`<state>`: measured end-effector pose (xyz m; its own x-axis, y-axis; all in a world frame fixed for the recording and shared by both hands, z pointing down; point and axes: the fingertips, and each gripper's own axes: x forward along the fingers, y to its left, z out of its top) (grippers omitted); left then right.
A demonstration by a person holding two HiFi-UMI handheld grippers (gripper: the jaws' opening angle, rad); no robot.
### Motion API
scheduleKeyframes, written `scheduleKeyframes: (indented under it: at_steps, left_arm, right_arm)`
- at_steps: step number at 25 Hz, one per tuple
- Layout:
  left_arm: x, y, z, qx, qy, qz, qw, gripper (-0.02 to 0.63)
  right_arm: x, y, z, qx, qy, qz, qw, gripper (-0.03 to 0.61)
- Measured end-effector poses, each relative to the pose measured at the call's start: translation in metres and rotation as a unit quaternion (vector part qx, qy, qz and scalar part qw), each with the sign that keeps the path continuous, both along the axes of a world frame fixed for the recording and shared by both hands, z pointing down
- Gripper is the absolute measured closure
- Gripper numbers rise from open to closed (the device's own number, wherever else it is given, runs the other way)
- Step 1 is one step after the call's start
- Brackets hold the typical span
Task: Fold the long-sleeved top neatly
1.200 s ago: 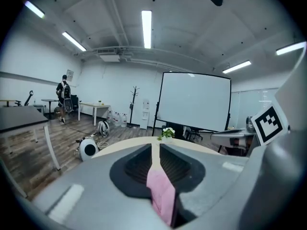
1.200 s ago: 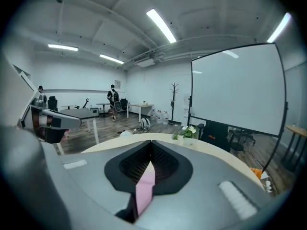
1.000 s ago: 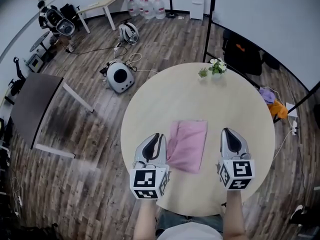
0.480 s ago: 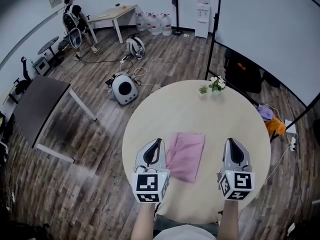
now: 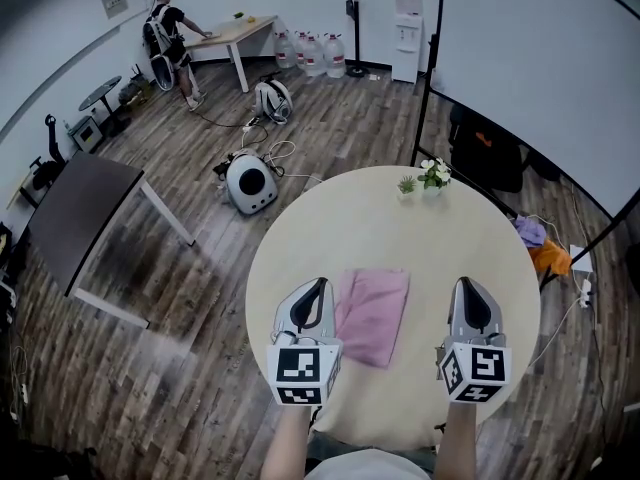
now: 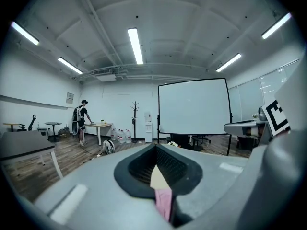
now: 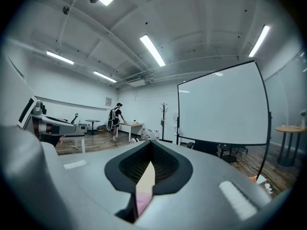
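Long-sleeved top (image 5: 372,315), pink and folded into a rectangle, is lying on the round table (image 5: 400,218) between my two tongs. Its long axis is running away from me, with the far end leaning slightly right. I'm holding the left gripper (image 5: 312,290) just beside its left edge, jaws together on nothing. The right gripper (image 5: 468,288) is sitting apart from its right edge, jaws likewise together. Compared with half a second ago, both are barely shifting, but the background person (image 5: 168,26) is now standing at the desk (image 5: 235,30).
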<state>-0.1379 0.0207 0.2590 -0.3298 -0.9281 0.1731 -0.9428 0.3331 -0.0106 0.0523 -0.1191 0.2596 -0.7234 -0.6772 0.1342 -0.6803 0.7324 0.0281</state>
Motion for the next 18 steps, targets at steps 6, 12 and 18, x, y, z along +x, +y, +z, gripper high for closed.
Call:
scheduleKeyframes:
  at_steps: [6,12,18]
  left_arm:
    - [-0.0024,0.0051,-0.0029,0.003,0.002,-0.001,1.0,0.614]
    - [-0.0029,0.0057,-0.0024,0.0,0.001,0.0,1.0,0.614]
    - [-0.0012,0.0018,-0.0039,0.002,-0.008,0.002,1.0,0.614]
  right_arm:
    - [-0.0004,0.004,-0.0024,0.002,0.0,0.004,1.0,0.552]
    - [0.0013,0.0058,-0.0044,0.004,0.001,0.007,1.0,0.552]
    - [0.003,0.0033,-0.0053,0.008,-0.001,0.009,1.0,0.554]
